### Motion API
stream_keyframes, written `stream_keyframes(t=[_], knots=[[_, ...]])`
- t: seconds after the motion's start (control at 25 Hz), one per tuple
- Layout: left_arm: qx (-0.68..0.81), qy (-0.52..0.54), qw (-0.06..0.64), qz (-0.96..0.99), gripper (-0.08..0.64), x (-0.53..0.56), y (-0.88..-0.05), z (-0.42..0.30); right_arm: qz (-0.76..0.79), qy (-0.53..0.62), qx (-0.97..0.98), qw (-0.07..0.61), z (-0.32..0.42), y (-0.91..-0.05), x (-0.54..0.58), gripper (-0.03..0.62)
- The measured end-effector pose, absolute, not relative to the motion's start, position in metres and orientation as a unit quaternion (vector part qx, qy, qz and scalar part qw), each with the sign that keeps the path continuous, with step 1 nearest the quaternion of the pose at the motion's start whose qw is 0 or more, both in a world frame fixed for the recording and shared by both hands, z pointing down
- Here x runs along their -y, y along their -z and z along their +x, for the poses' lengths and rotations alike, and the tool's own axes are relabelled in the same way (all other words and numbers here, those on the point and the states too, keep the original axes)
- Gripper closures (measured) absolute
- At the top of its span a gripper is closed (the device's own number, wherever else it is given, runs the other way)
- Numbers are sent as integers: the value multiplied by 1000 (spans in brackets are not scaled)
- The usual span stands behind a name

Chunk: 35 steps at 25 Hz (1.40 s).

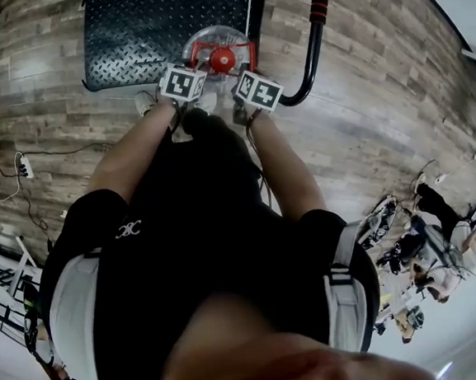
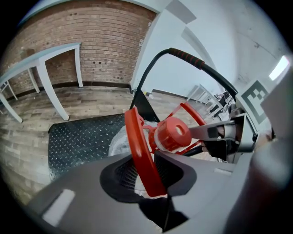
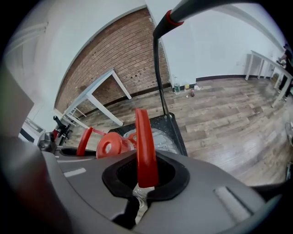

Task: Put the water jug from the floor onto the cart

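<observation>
The wooden floor fills most of my head view, but my operator's torso in a black shirt blocks its whole middle and lower part. The cart lies at the top. I only get the near end of its black diamond-plate deck, and the frame cuts off the rest. Its push handle, black with a red grip, curves up on the right and also runs out of frame.

The water jug sits over the near edge of that deck, between the two marker cubes. Its clear body is mostly covered by the grippers, and I cannot see its base, so I cannot confirm that it rests flat on the deck.

The left gripper has its jaws partly apart. One band of the jug's red handle stands between them. A dark gap shows on the band's left side, so I read it as loose rather than pinched. The right gripper has its jaws nearly together on the handle's other band, and they appear to hold it. The lower end of each band disappears into the jaw recess.

The red cap shows between the two bands, just beside the right gripper's body.

Beyond the cart I make out a white table against a brick wall. Some figures at the right edge of the head view are too small and warped to read.
</observation>
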<state>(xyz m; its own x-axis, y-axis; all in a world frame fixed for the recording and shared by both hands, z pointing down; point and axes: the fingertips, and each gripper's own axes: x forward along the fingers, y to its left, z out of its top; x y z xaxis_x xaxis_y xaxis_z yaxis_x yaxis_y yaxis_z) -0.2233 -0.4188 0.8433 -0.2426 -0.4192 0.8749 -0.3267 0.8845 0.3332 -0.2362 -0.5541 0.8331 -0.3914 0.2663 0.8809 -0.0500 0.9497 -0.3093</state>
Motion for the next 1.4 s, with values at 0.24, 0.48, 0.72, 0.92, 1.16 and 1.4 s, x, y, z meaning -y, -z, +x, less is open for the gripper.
stream_keyframes(t=[0.24,0.48,0.72,0.92,1.16,1.4], knots=[[793,75,560,227,392,410,-825,-229,-35,-164,818,550,-232,-830,549,440],[816,66,522,240,381,395,-782,-246,-7,-145,837,528,-233,-814,552,378],[859,-52,448,243,494,377,-738,-260,11,-144,857,495,-244,-782,553,387],[863,-34,430,261,560,369,-699,-265,9,-165,892,420,-260,-726,549,560],[863,16,423,277,560,355,-642,-286,-72,-285,911,290,-270,-629,505,578],[893,2,353,278,560,338,-582,-315,-92,-256,941,202,-282,-553,486,580]])
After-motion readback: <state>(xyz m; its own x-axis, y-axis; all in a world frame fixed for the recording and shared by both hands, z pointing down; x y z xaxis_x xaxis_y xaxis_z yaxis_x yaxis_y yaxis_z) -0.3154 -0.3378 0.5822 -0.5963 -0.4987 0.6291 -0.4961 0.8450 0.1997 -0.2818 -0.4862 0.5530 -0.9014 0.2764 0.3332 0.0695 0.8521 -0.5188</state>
